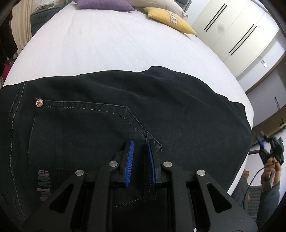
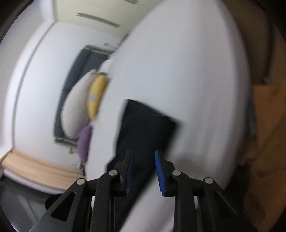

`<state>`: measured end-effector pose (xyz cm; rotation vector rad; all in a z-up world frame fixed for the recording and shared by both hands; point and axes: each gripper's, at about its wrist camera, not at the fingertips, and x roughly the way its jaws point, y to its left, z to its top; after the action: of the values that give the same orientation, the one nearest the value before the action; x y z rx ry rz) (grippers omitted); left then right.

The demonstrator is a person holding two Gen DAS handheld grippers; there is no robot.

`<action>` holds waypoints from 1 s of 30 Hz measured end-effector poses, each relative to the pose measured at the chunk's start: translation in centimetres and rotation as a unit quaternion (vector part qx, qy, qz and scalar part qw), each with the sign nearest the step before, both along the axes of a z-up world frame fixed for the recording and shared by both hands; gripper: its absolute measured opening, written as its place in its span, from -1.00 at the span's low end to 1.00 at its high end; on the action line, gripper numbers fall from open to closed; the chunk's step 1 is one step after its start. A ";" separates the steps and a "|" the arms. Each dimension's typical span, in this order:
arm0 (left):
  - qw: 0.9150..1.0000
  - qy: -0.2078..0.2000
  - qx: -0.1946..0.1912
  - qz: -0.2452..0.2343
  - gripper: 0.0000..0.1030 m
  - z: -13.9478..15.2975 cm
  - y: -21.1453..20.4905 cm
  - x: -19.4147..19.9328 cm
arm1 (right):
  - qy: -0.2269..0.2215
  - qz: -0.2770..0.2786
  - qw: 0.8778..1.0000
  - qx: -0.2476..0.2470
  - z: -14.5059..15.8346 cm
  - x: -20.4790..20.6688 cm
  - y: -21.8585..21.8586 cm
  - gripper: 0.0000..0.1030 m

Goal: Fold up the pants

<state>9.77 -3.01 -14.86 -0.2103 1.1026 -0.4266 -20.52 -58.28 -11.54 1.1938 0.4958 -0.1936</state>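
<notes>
Black pants (image 1: 125,110) are lying folded across the near end of the bed (image 1: 107,44), reaching to its 3 o'clock edge. Left tongs (image 1: 140,148) are pinching a seamed fold of the pants between blue pads, at 6 o'clock in their view. At 12 o'clock a purple pillow (image 1: 105,4) and a yellow pillow (image 1: 169,19) are sitting. Right tongs (image 2: 143,157) are hanging spread and empty, clear of the pants in a blurred view; a hand (image 1: 271,171) is holding them off the bed's 3 o'clock side.
</notes>
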 end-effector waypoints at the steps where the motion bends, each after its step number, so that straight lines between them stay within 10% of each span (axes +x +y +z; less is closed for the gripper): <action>1: 1.000 0.000 -0.002 -0.001 -0.70 0.0 0.1 0.0 | -0.011 0.017 1.000 0.006 -0.1 1.1 0.2 -0.46; 5: 1.000 0.004 -0.023 0.001 -0.70 -0.3 1.0 -0.1 | 0.008 0.027 0.999 0.037 -3.4 3.6 -0.5 -0.29; 10: 0.999 0.004 -0.032 -0.001 -0.70 -0.6 1.5 0.1 | -0.006 -0.066 0.996 0.055 -6.0 -0.1 -4.4 -0.91; 13: 0.999 0.005 -0.038 0.002 -0.70 -0.8 1.5 0.2 | 0.015 -0.135 0.990 0.020 -4.5 -3.4 -5.1 -0.22; 30: 0.999 0.003 -0.036 0.002 -0.70 -0.6 1.6 -0.1 | -0.074 -0.087 0.984 0.137 -8.1 0.0 -4.1 -0.19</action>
<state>9.70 -1.42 -15.47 -0.2773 1.0936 -0.4623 -20.52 -62.41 -19.68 1.5113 0.2919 -0.1885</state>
